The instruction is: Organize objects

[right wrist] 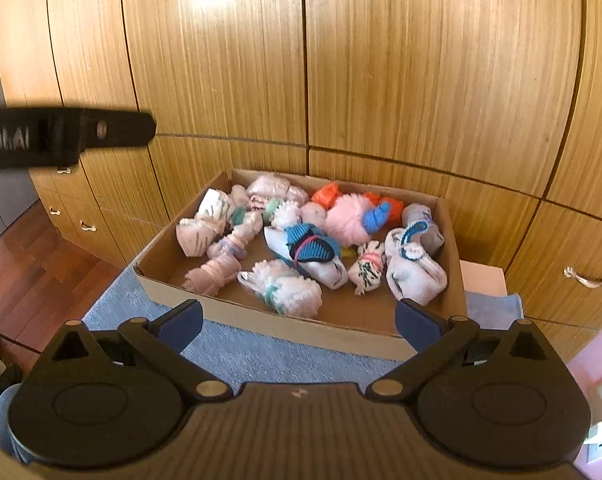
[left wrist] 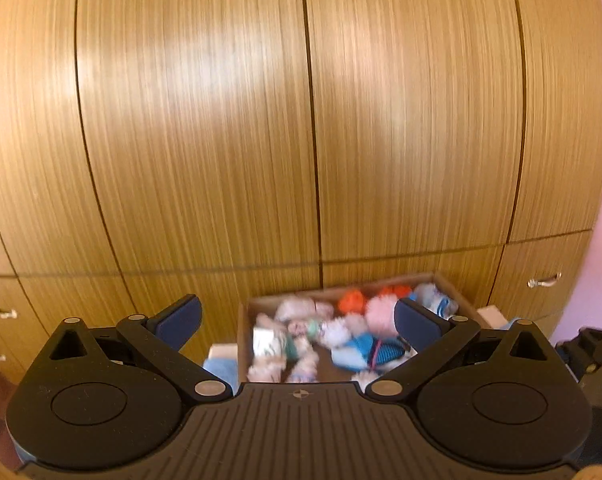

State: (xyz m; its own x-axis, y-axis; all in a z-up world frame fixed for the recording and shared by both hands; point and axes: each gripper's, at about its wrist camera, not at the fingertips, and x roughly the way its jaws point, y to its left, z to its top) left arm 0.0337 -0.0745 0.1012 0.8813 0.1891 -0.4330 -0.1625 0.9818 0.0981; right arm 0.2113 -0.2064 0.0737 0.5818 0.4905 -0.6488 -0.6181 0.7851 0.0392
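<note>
Both my tongs, left tongs (left wrist: 297, 322) and right tongs (right wrist: 297, 326), spread, empty; sock bundles (right wrist: 297, 240) crowd box (right wrist: 285, 322) — risk pinching two.

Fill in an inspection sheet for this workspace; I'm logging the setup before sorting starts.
Surface: blue mat on wood floor.
Job's things: cardboard box on the mat, holding bundled socks in a loose jumble.
Clutter: white block behind the box.
Grippers: left gripper and right gripper open, empty, short of the box.
Cables: nothing seen.
Surroundings: wooden wardrobe behind; pink wall at right.
</note>
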